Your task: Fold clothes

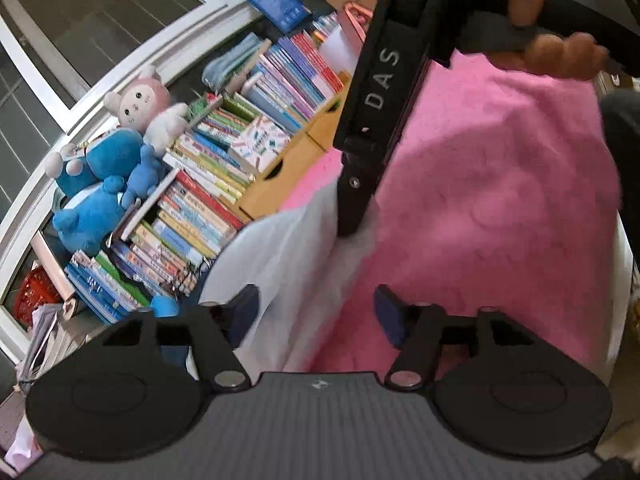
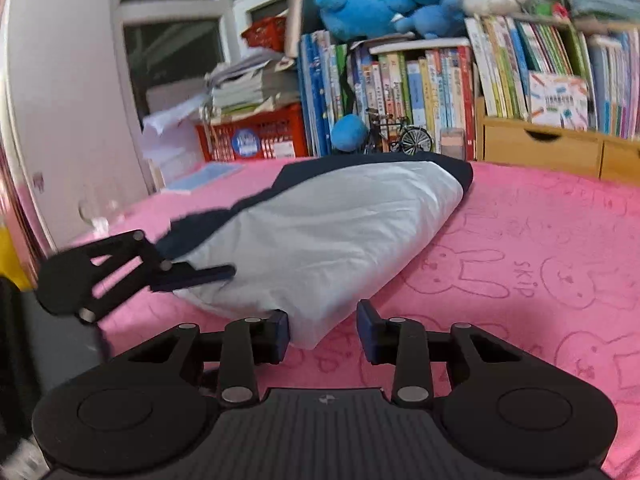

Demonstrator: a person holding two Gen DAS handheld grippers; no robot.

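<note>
A folded white garment with dark navy trim [image 2: 332, 232] lies on a pink rabbit-print towel [image 2: 540, 264] spread over the table. My right gripper [image 2: 323, 334] is open, low over the towel, with the garment's near corner between its fingers. My left gripper [image 1: 317, 315] is open above the garment's white cloth [image 1: 280, 256], and both blue pads are apart. In the right wrist view the left gripper sits at the garment's left edge, with one finger [image 2: 200, 274] lying on the cloth. The right tool's black housing [image 1: 372, 112] crosses the left wrist view, held by a hand [image 1: 560, 56].
Rows of books [image 2: 420, 84] and a wooden drawer box [image 2: 540, 144] line the table's far edge, with blue plush toys [image 2: 380, 4] on top. A red crate [image 2: 256, 136] with stacked papers, a small model bicycle [image 2: 404, 136] and a window are at the back left.
</note>
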